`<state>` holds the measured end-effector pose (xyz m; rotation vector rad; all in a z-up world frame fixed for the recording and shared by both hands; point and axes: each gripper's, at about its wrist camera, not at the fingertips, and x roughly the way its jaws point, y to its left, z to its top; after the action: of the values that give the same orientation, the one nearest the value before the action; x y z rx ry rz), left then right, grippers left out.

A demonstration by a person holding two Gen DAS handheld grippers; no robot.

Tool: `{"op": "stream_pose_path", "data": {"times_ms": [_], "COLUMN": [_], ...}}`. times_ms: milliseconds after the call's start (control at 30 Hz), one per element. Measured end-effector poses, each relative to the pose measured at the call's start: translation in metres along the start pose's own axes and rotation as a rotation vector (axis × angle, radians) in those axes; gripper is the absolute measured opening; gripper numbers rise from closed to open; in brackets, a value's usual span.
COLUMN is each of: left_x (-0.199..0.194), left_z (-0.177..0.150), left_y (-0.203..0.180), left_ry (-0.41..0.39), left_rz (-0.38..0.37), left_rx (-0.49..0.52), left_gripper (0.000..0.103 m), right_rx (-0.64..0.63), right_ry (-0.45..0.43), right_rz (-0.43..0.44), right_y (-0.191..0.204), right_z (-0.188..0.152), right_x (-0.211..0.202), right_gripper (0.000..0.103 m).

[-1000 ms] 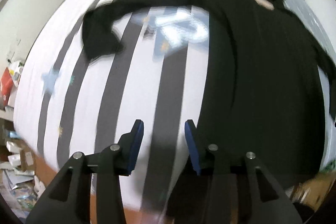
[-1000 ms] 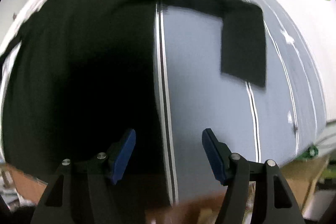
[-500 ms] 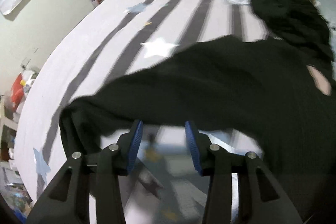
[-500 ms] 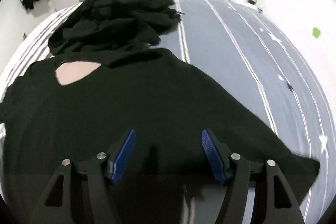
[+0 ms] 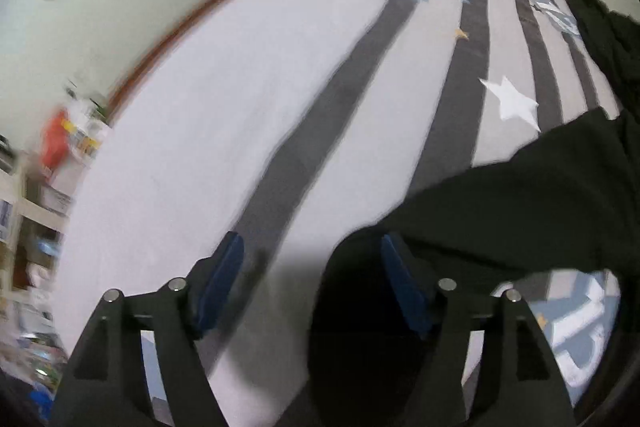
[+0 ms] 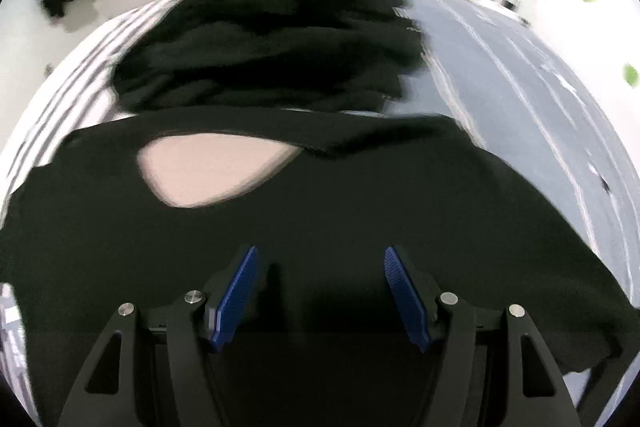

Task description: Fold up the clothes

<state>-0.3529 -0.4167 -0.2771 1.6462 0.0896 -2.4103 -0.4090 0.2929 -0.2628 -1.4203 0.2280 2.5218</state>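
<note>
Left gripper, jaws opening and empty, hovers just left of the black sweatshirt's sleeve end, which runs rightward across the striped bedsheet, while right gripper hangs spread above its body.

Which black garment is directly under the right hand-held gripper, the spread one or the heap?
The spread black top, lying flat with its pale neck opening showing; the crumpled heap lies beyond the collar.

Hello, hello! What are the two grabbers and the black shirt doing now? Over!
Left gripper opening, sleeve end at its right pad. Right gripper open over flat black long-sleeved shirt. Heap of dark clothes beyond the collar, not in the way.
</note>
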Motion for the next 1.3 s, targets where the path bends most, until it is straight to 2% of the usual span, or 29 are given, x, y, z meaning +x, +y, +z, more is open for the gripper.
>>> {"op": "stream_pose_path", "data": {"times_ms": [67,167,233,267,300,333,367,400,467,533,633,700,833,933,1067,1167,1267,1300], "left_x": [0.001,0.007,0.016,0.021,0.023,0.024,0.023,0.022,0.018,0.006,-0.020,-0.042,-0.083,-0.109,-0.129,-0.153,-0.178,-0.186], "left_z": [-0.002,-0.002,-0.001,0.000,0.001,0.002,0.005,0.008,0.015,0.026,0.034,0.032,0.029,0.024,0.007,-0.016,-0.046,-0.055], "left_y": [0.003,-0.001,0.000,0.001,-0.001,-0.005,-0.009,-0.012,-0.015,-0.007,-0.002,-0.004,-0.030,-0.072,-0.173,-0.269,-0.367,-0.391], "left_ry": [0.021,-0.006,-0.002,0.000,-0.011,-0.025,-0.039,-0.053,-0.082,-0.126,-0.184,-0.216,-0.243,-0.250,-0.236,-0.228,-0.185,-0.155], "left_rz": [-0.074,-0.036,-0.054,-0.069,-0.094,-0.102,-0.096,-0.087,-0.083,-0.102,-0.137,-0.177,-0.289,-0.386,-0.510,-0.605,-0.715,-0.745], "left_rx": [-0.007,0.064,0.059,0.053,0.073,0.105,0.127,0.144,0.155,0.104,0.091,0.106,0.152,0.184,0.224,0.263,0.306,0.327], "left_gripper": [0.069,0.069,0.067,0.060,0.040,0.023,0.015,0.010,0.008,0.008,0.007,0.007,0.007,0.007,0.007,0.007,0.009,0.013], "right_rx": [-0.038,-0.103,-0.123,-0.124,-0.126,-0.128,-0.129,-0.121,-0.091,-0.061,-0.055,-0.061,-0.053,-0.019,0.055,0.105,0.175,0.198], "right_ry": [-0.005,-0.017,-0.024,-0.020,-0.015,-0.009,-0.004,0.005,0.028,0.052,0.092,0.077,0.045,0.024,0.044,0.060,0.083,0.091], "right_rz": [0.062,0.141,0.187,0.188,0.183,0.178,0.173,0.160,0.134,0.113,0.053,0.050,0.043,-0.009,-0.120,-0.226,-0.303,-0.324], "right_y": [0.042,0.104,0.143,0.158,0.173,0.188,0.203,0.212,0.223,0.230,0.234,0.229,0.200,0.148,0.044,-0.040,-0.124,-0.151], "right_z": [0.006,0.017,0.024,0.026,0.028,0.030,0.033,0.034,0.035,0.033,0.022,0.015,0.012,0.006,-0.015,-0.035,-0.058,-0.066], "right_x": [0.000,0.002,0.003,0.006,0.010,0.013,0.017,0.020,0.029,0.038,0.056,0.059,0.039,0.020,-0.003,-0.023,-0.047,-0.055], "right_gripper": [0.062,0.062,0.062,0.062,0.062,0.062,0.062,0.062,0.062,0.062,0.062,0.062,0.062,0.062,0.062,0.062,0.062,0.062]}}
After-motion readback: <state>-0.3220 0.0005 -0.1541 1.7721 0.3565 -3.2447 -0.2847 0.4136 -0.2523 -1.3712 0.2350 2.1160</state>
